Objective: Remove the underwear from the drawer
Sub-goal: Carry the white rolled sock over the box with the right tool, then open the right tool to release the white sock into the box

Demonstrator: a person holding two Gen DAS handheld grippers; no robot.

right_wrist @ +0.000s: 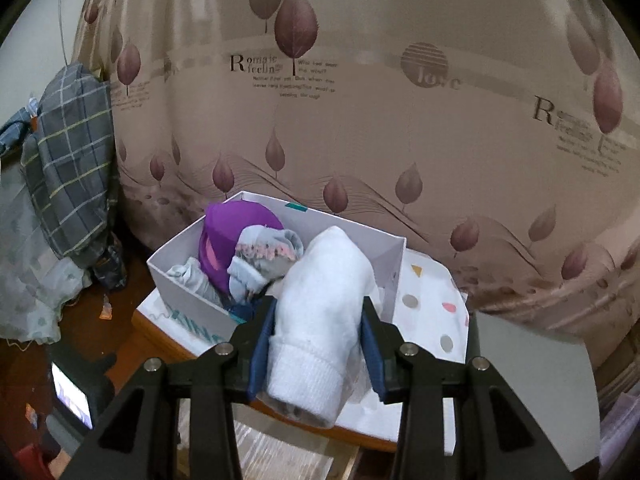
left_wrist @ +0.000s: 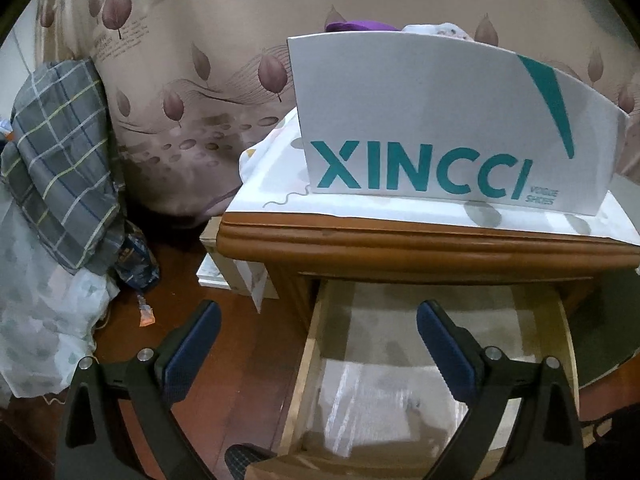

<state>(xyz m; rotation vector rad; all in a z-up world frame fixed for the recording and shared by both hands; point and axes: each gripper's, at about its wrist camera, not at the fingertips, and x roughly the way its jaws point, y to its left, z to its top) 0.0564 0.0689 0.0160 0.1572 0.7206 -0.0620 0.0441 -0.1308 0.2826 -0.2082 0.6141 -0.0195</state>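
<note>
A rolled white knitted garment (right_wrist: 320,332) sits between the blue pads of my right gripper (right_wrist: 318,316), which is shut on it and holds it above the front of the white shoe box (right_wrist: 188,296). The box holds a purple garment (right_wrist: 230,236) and light grey-blue pieces (right_wrist: 260,264). In the left wrist view my left gripper (left_wrist: 318,320) stands open with nothing between its fingers, just above the pulled-out wooden drawer (left_wrist: 308,356). The drawer's paper-lined bottom shows no clothes. The same box (left_wrist: 440,120), marked XINCCI, stands on the nightstand top (left_wrist: 400,240).
A leaf-patterned curtain (right_wrist: 360,100) hangs behind the nightstand. A grey plaid cloth (left_wrist: 60,168) and pale bedding lie at the left. Small boxes (left_wrist: 236,276) and scraps sit on the dark wooden floor (left_wrist: 248,344) beside the nightstand. A lit phone screen (right_wrist: 72,398) shows at lower left.
</note>
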